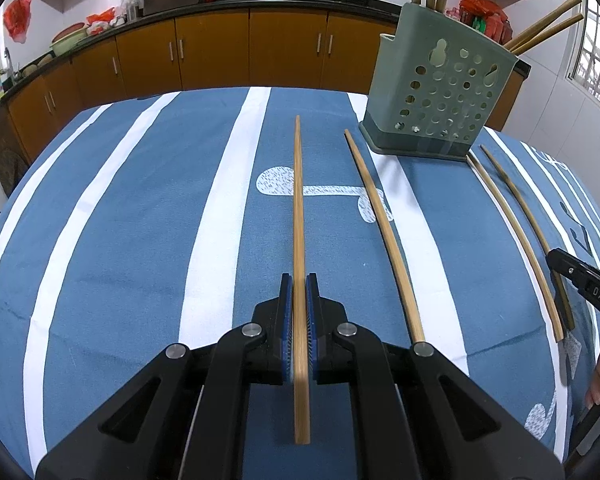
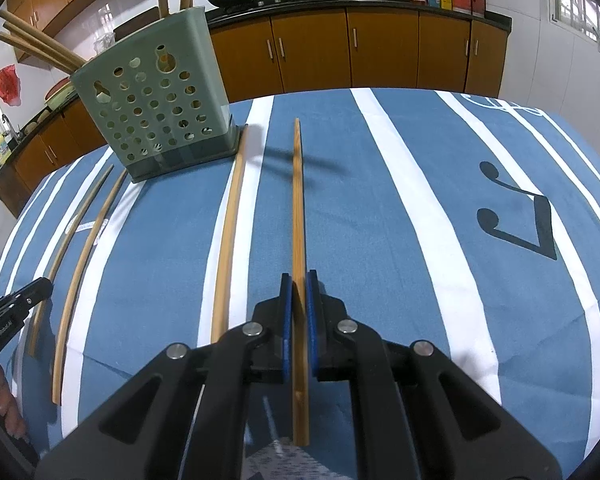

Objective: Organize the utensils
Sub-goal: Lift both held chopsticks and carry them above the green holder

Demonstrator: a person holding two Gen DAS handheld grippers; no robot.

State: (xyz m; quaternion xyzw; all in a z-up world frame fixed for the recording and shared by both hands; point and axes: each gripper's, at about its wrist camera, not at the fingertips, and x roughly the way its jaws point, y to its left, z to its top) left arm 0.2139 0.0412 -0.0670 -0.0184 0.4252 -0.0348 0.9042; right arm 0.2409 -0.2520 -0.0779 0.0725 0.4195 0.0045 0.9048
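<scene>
Both hands are loaded here — the left gripper has its blue pads closed tight on a chopstick, and the right gripper is clamped the same way on its own chopstick, each stick running straight forward between the fingers with its tapered tip out ahead and its blunt end poking back past the pads. The job now, I'd say, is getting these into the green holder, which stands upright at the far side of the tabletop with several sticks already leaning out of its top. To do it well, tilt each stick up toward vertical before moving over the rim, come down into an open part of the mouth, and only loosen the grip once the tip is well inside — let go early and it clatters off the edge. From the left gripper the holder sits ahead and to the right; from the right gripper it is ahead and to the left. Loose chopsticks lie flat on the striped cloth between the two grippers — one just beside the left gripper, another just left of the right gripper.
</scene>
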